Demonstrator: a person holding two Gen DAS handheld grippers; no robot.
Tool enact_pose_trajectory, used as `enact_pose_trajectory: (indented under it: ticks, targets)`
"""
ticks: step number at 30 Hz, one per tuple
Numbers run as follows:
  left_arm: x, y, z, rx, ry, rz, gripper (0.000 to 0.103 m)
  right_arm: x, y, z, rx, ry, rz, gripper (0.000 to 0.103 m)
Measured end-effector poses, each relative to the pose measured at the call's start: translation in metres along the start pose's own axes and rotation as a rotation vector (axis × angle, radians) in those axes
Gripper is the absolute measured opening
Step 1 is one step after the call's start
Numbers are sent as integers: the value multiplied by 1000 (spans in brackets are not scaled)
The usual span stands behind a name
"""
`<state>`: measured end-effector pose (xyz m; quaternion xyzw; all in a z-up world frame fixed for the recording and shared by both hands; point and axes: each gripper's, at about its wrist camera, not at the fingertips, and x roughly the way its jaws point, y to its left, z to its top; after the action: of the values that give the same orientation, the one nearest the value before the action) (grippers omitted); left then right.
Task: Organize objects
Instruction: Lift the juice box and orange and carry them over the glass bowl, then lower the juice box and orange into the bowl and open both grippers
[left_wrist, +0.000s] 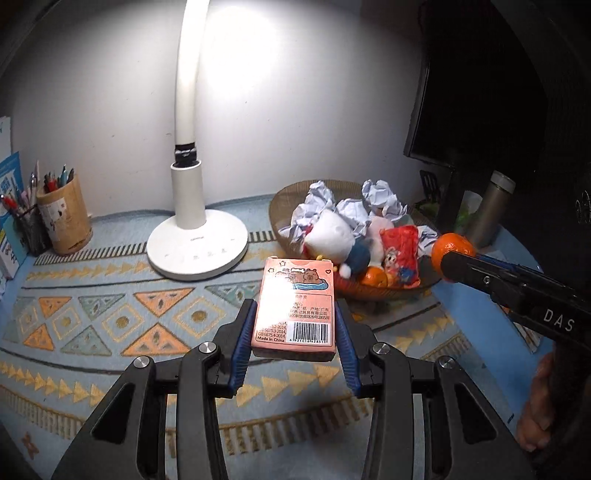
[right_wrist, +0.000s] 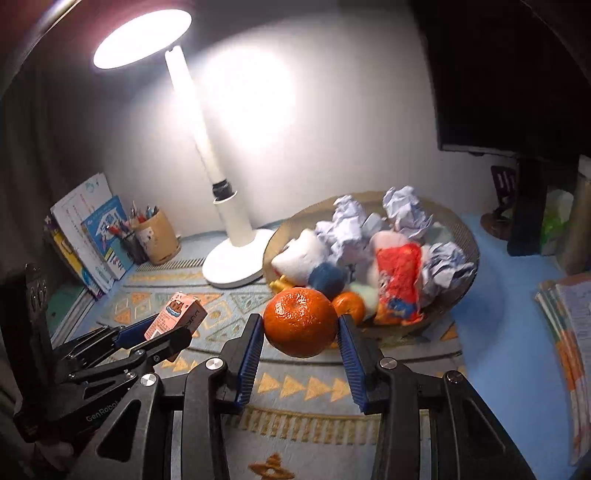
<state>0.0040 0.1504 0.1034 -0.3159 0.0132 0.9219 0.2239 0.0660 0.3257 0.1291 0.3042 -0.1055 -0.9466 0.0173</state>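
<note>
Mandarin orange (right_wrist: 300, 322): clamped betw. the blue pads of the right tool (right_wrist: 301, 334), held clear above the patterned mat (right_wrist: 295, 384), just in front of the wicker basket (right_wrist: 466, 236). Stem dimple faces up. In left wrist view the same fruit sits at the tip of the right tool, at frame right, near the basket's right edge.

Pink card box (left_wrist: 295, 306): clamped betw. the pads of the left tool (left_wrist: 295, 325), barcode side up, long axis pointing away from cam. Held above the mat, near the lamp base (left_wrist: 197, 251) and the basket's front rim. Printed cartoon animals at the far end of the box.

Basket contents: crumpled paper balls (right_wrist: 345, 225), white plush toy (left_wrist: 328, 236), red packet (right_wrist: 399, 280), blue ball-shaped item (right_wrist: 327, 277), second orange (right_wrist: 349, 304) at the front edge.

Desk (left_wrist: 461, 306), other items: white desk lamp, lit, standing left of basket; pen holder (left_wrist: 64, 218) w/ pens at far left; books (right_wrist: 92, 232) leaning on wall beside it; dark monitor (left_wrist: 480, 92) at right rear; grey bottle (left_wrist: 493, 210) beside the monitor stand. A hand (left_wrist: 537, 398) grips the right tool's handle at lower right.
</note>
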Motion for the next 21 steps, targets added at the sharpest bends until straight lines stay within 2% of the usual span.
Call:
enact_pose_trajectory:
  ticks: [2,5,11,12,14,15,17,21]
  targets:
    - [11,-15,23,32,-30,-19,38,1,-20,18,41,-31,-45,40]
    - [35,-30,46,43,-29,-68,38,10,-49,35,115,-33,-47,40]
    - [78,-51,47,58,18,-111,38,45,-78,40,178,63,-19,40]
    - [83,-52,44,55,23,-119,40,50,-83,38,185,74,-10,40]
    - [90,-51,41,45,37,-133,60,55,-92,36,214,93,12,43]
    - [90,-50,39,42,32,-129,75,55,-96,35,233,96,23,45]
    - [84,-47,36,42,14,-125,78,49,-102,32,257,77,30,63]
    - [64,-39,33,23,-3,-124,78,34,-101,28,245,48,8,65]
